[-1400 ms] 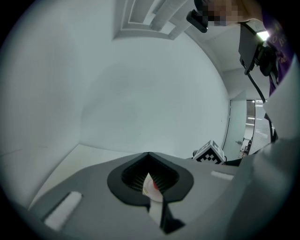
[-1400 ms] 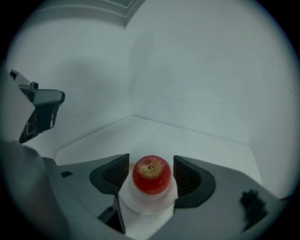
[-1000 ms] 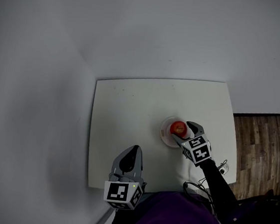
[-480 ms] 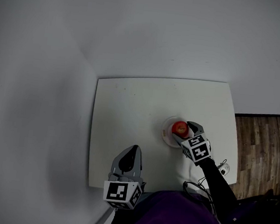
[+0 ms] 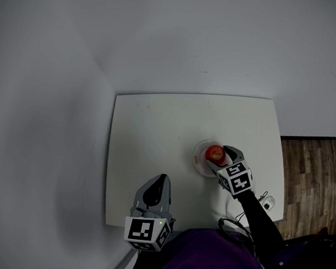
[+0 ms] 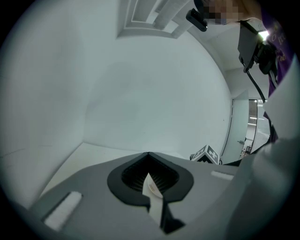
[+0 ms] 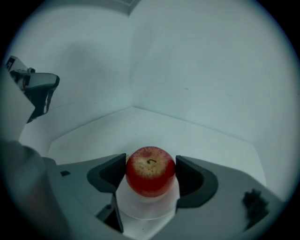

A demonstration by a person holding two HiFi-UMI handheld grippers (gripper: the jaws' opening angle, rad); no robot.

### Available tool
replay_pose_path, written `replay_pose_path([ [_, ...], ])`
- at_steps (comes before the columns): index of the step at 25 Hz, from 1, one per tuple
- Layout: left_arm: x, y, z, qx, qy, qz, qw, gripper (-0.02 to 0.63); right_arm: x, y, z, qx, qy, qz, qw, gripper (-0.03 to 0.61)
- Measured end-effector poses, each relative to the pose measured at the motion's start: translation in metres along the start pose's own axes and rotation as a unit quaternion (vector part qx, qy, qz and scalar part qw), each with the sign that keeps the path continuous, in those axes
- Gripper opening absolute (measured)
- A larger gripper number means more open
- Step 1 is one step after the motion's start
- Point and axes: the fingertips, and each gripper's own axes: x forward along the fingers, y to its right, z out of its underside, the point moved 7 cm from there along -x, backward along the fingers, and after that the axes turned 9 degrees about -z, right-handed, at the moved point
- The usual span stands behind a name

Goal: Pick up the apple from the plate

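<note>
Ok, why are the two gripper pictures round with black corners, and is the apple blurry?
Left gripper view and right gripper view: a wide-angle lens makes a round picture with dark corners and bent lines. Right gripper view: the apple is sharp, its stem shows, no glare. Head view: dim, darkest at the corners, with the white table brightest.

glossy, smooth-skinned apple; smooth plate; matt, even worktop; wood-plank floor, grain visible.
</note>
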Motion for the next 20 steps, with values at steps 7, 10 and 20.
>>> replay_pose_path([
  [7, -0.001, -0.001, 0.000, 0.002, 0.000, -0.001, 1.0000, 0.006, -0.003, -0.001, 0.000, -0.004, 0.002, -0.001, 1.000, 0.331],
  [10, -0.001, -0.002, 0.001, 0.004, 0.000, 0.002, 1.0000, 0.006, -0.005, 0.000, -0.001, -0.005, 0.006, 0.003, 1.000, 0.331],
  [20, -0.003, 0.001, -0.002, 0.005, 0.003, 0.004, 1.0000, 0.006, -0.017, 0.002, -0.005, -0.007, 0.014, 0.012, 1.000, 0.331],
])
